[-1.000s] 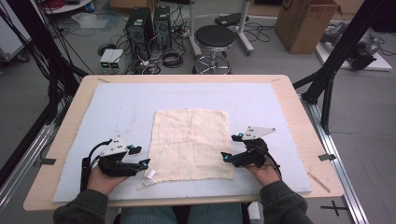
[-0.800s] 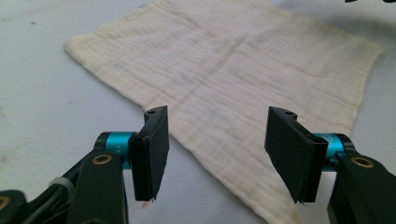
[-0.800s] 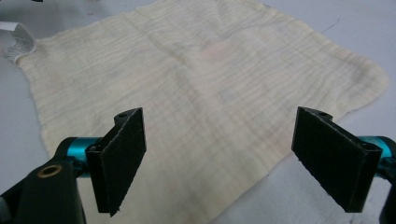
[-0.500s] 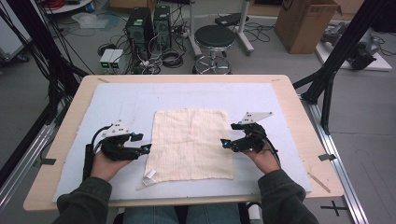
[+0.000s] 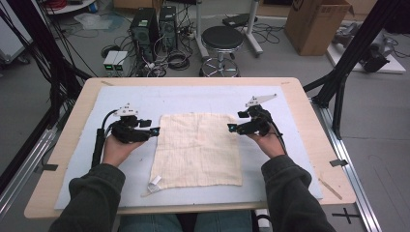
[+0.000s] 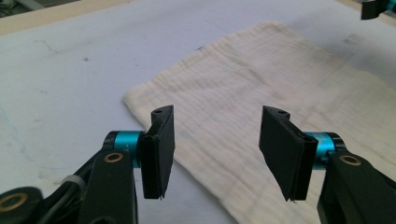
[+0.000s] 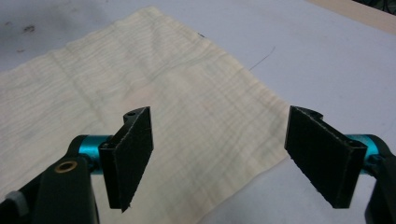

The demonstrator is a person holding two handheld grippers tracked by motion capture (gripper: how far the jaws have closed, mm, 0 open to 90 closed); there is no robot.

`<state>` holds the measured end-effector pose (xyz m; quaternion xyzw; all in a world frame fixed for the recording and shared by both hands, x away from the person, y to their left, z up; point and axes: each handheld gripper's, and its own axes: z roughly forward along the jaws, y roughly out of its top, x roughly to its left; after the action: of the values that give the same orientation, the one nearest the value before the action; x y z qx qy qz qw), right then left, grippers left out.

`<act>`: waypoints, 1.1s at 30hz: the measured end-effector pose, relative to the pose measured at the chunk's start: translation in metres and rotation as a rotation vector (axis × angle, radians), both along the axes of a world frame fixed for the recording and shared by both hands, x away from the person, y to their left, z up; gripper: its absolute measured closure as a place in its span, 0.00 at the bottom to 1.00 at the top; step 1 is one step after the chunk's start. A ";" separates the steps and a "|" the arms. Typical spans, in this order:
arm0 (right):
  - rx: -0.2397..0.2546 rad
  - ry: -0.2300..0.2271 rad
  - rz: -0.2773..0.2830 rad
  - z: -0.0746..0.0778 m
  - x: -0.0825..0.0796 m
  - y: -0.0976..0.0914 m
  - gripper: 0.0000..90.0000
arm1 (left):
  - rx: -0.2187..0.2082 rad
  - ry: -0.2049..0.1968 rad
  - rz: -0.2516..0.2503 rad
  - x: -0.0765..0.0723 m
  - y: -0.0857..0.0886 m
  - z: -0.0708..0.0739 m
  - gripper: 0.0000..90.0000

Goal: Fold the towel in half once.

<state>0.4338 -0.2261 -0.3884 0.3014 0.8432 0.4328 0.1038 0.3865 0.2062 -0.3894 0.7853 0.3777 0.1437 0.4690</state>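
Cream-coloured cloth (image 5: 198,149) lies flat at the centre of the high view, spread on a pale blue-grey mat (image 5: 193,96) that covers a light wooden table (image 5: 309,121). Its weave is crinkled; a small white tag (image 5: 155,181) sticks out at the lower left corner. Top edge of the cloth sits about mid-frame, bottom edge toward the person's side.

Left gripper (image 5: 153,131): held just off the cloth's upper left corner in the high view, jaws pointing right toward the fabric. In the left gripper view its jaws stand apart over the cloth's corner (image 6: 135,99), nothing between the pads, no contact with the fabric. Jaws have just been closing somewhat, yet a clear gap remains.

Right gripper (image 5: 232,127): at the cloth's upper right corner in the high view, jaws pointing left. In the right gripper view the jaws stand wide, with the cloth's corner (image 7: 280,109) below and between them, pads not pressing on it. These jaws too have just been closing a little, with no fabric caught.

Dark green sleeves (image 5: 92,198) enter from the bottom of the high view, one each side of the cloth. A black cable (image 5: 99,140) trails from the left gripper along the mat.
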 end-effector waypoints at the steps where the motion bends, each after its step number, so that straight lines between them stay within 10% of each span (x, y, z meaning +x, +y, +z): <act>1: -0.002 -0.004 -0.003 0.002 0.004 0.000 0.28 | 0.011 -0.004 -0.001 0.003 0.000 0.002 0.51; 14: 0.011 0.018 -0.059 0.021 0.044 -0.001 0.38 | 0.003 -0.006 0.096 0.057 -0.009 0.007 0.57; 33: -0.101 0.146 -0.151 -0.032 0.074 0.013 0.63 | 0.072 0.135 0.207 0.089 -0.023 -0.043 0.56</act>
<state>0.5078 -0.2136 -0.4203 0.3893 0.8442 0.3575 0.0893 0.4757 0.1836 -0.4324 0.7664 0.4821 0.1517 0.3964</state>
